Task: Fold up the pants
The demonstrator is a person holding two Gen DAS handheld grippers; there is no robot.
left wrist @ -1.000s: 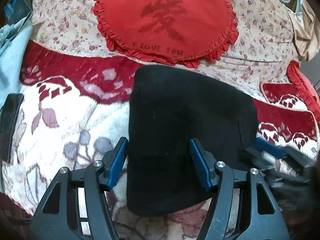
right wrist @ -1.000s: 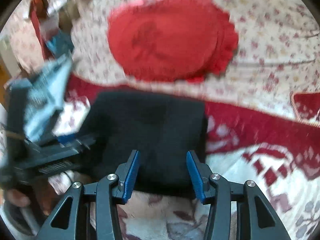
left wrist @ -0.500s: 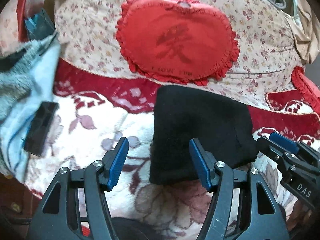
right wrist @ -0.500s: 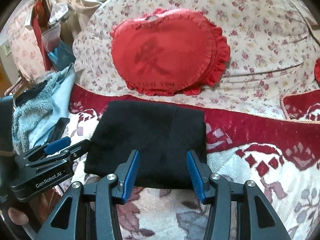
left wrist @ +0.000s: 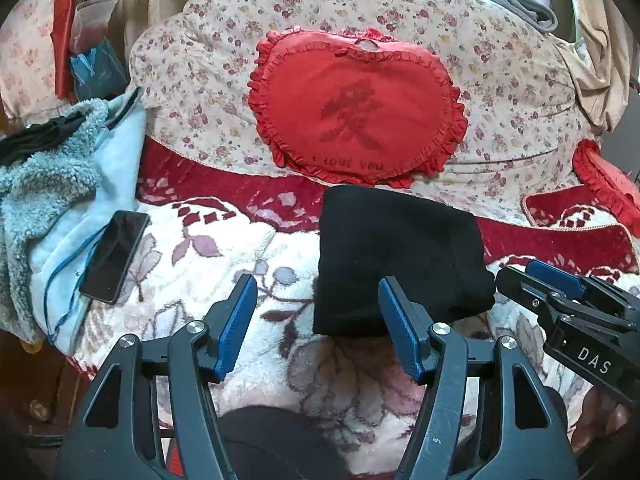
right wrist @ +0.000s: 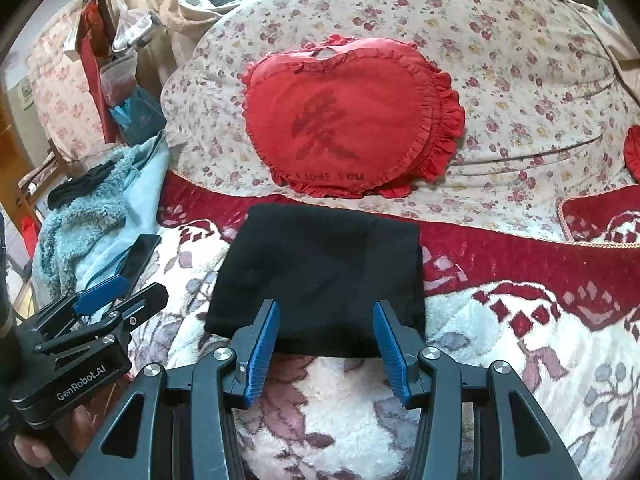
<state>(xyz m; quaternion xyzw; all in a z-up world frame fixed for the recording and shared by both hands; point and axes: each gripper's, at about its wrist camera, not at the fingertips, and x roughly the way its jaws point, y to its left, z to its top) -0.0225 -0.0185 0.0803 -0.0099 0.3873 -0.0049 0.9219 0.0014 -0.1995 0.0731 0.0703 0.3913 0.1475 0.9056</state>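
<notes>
The black pants (left wrist: 396, 256) lie folded into a compact rectangle on the red-and-white floral blanket (left wrist: 224, 264); they also show in the right wrist view (right wrist: 324, 272). My left gripper (left wrist: 318, 308) is open and empty, hovering just short of the pants' near left corner. My right gripper (right wrist: 326, 332) is open and empty, above the pants' near edge. The right gripper also appears at the right edge of the left wrist view (left wrist: 560, 292), and the left gripper at the left of the right wrist view (right wrist: 108, 300).
A red heart-shaped cushion (left wrist: 356, 108) leans on the flowered pillow (left wrist: 200, 80) behind the pants. A black phone (left wrist: 114, 256) lies on a light blue fleece (left wrist: 48, 184) at the left. Another red cushion (left wrist: 608, 184) sits at the right.
Both grippers have pulled back from the folded pants, so the pants look smaller and farther. The jaws stay open and the pants have not moved.
</notes>
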